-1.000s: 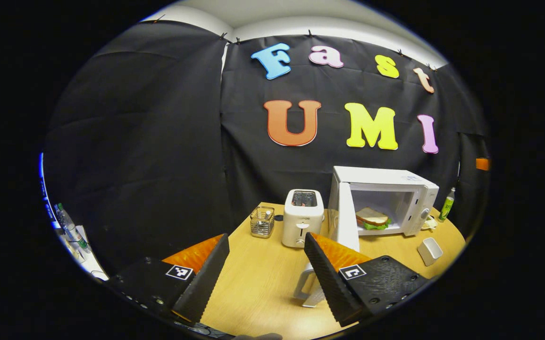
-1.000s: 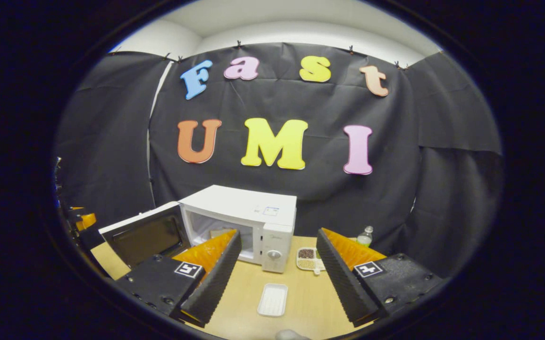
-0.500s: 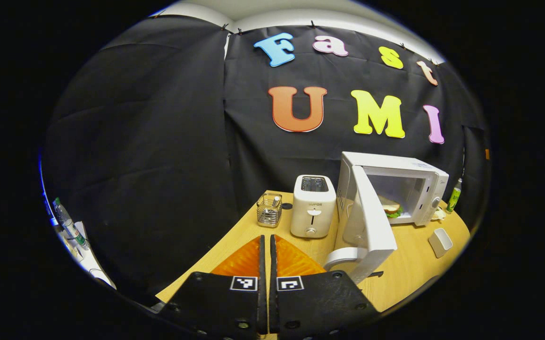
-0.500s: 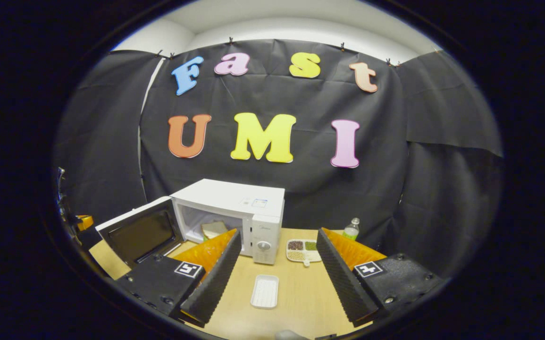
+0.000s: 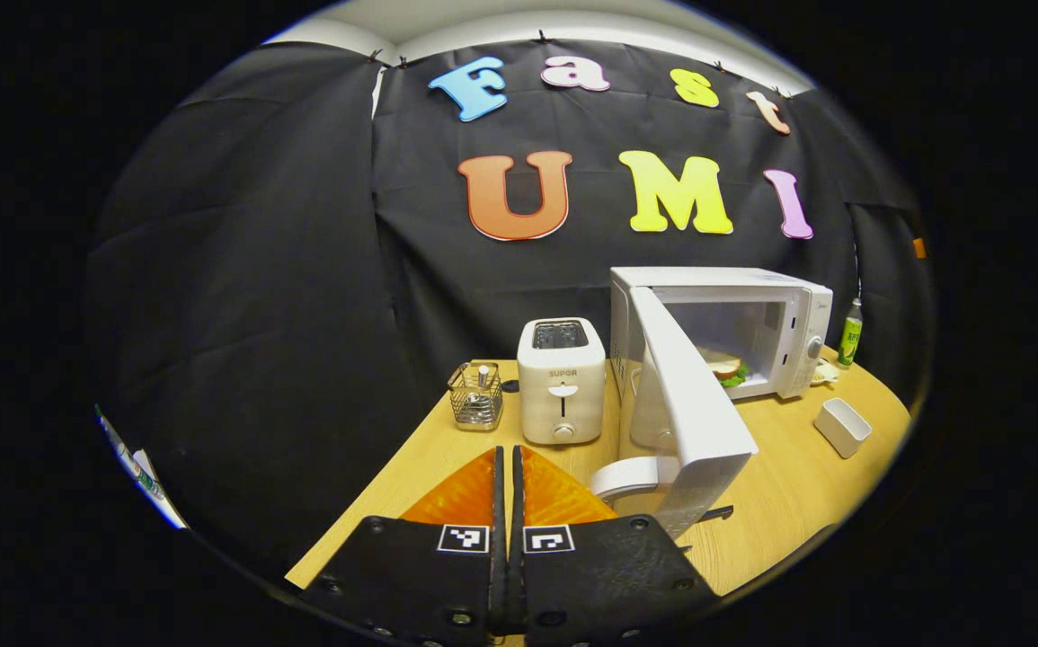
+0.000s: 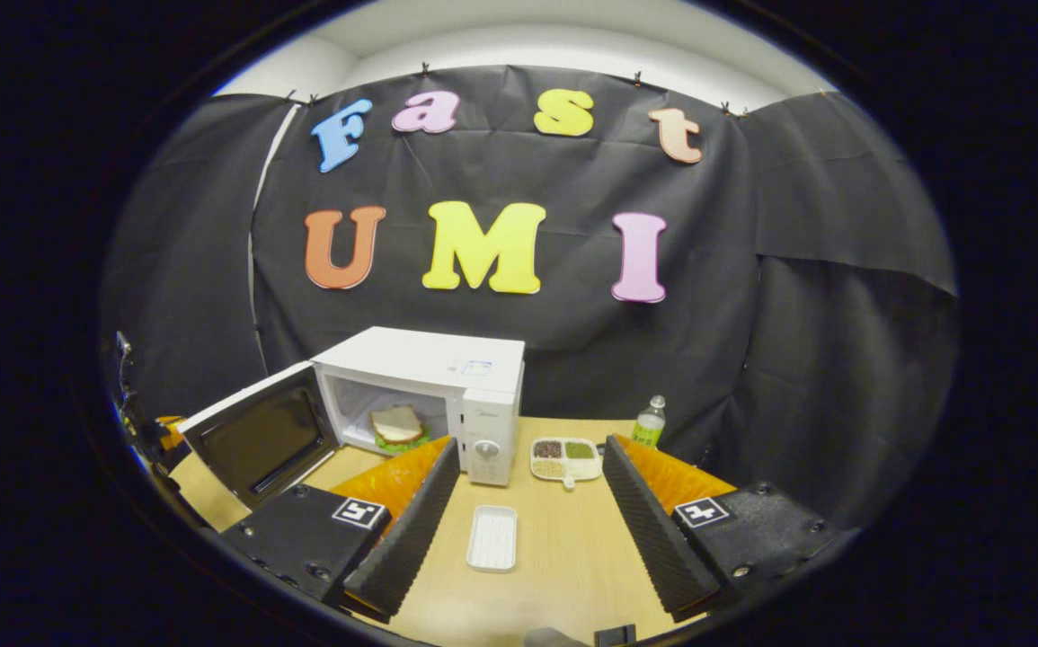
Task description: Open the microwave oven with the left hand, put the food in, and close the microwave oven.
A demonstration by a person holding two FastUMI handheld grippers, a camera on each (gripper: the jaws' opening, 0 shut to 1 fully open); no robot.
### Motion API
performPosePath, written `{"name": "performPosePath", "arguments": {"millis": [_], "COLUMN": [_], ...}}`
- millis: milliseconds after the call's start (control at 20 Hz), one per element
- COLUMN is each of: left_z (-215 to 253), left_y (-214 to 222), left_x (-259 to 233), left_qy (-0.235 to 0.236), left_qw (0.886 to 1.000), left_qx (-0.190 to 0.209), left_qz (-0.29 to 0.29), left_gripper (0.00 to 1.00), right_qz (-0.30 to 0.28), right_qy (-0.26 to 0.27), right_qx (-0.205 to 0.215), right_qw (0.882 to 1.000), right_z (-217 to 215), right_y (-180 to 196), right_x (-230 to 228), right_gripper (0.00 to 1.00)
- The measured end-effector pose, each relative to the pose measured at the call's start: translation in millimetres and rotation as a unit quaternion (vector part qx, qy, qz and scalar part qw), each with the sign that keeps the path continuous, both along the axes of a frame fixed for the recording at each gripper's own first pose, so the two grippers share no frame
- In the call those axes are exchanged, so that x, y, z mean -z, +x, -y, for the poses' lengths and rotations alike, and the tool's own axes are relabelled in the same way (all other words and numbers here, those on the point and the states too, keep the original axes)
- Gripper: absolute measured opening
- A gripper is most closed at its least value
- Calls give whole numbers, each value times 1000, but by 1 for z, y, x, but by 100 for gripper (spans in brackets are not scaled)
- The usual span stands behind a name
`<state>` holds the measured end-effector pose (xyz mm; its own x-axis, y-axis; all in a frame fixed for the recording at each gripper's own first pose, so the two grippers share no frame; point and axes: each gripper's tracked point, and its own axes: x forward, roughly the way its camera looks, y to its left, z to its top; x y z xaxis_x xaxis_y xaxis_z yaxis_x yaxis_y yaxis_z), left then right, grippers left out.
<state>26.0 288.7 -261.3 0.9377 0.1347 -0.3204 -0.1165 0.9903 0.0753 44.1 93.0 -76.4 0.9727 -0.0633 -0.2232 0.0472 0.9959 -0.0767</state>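
- Black cloth hangs behind your wooden table (image 5: 779, 467).
- Your microwave (image 5: 725, 305) sits at middle right in the left gripper view, and its door (image 5: 689, 404) swings out toward you.
- Your sandwich (image 6: 395, 424) already lies inside.
- Your left gripper (image 5: 508, 467) is pinched together on nothing; the door handle (image 5: 631, 474) is just to its right, so push that way.
- Your right gripper (image 6: 527, 503) is spread wide, holding nothing.

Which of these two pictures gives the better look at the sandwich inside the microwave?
The right gripper view: the sandwich lies in full sight through the microwave's open front. In the left gripper view, the open door hides part of the sandwich.
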Motion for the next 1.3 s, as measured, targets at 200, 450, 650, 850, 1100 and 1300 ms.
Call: {"name": "performPosePath", "arguments": {"millis": [200, 450, 650, 850, 1100, 1300], "left_z": [11, 40, 80, 133, 199, 246], "left_y": [2, 2, 5, 10, 16, 31], "left_x": [5, 16, 16, 10, 8, 9], "left_qy": [-10, -13, -17, -25, -26, -28], "left_qw": [1000, 1000, 999, 997, 993, 989], "left_qx": [4, 19, 40, 68, 114, 144], "left_qz": [-6, -20, -21, -18, -19, -22], "left_gripper": [0, 0, 0, 0, 0, 0], "right_qz": [-17, -29, -35, -40, -45, -49], "right_qy": [8, 7, 12, 17, 19, 21], "right_qx": [6, 10, -1, -11, -15, -8], "right_qw": [1000, 1000, 999, 999, 999, 999], "right_z": [7, 16, 20, 27, 51, 75], "right_y": [-5, -8, -9, -5, -5, -4], "right_x": [10, 19, 22, 23, 20, 20], "right_gripper": [94, 94, 94, 94, 94, 94]}}
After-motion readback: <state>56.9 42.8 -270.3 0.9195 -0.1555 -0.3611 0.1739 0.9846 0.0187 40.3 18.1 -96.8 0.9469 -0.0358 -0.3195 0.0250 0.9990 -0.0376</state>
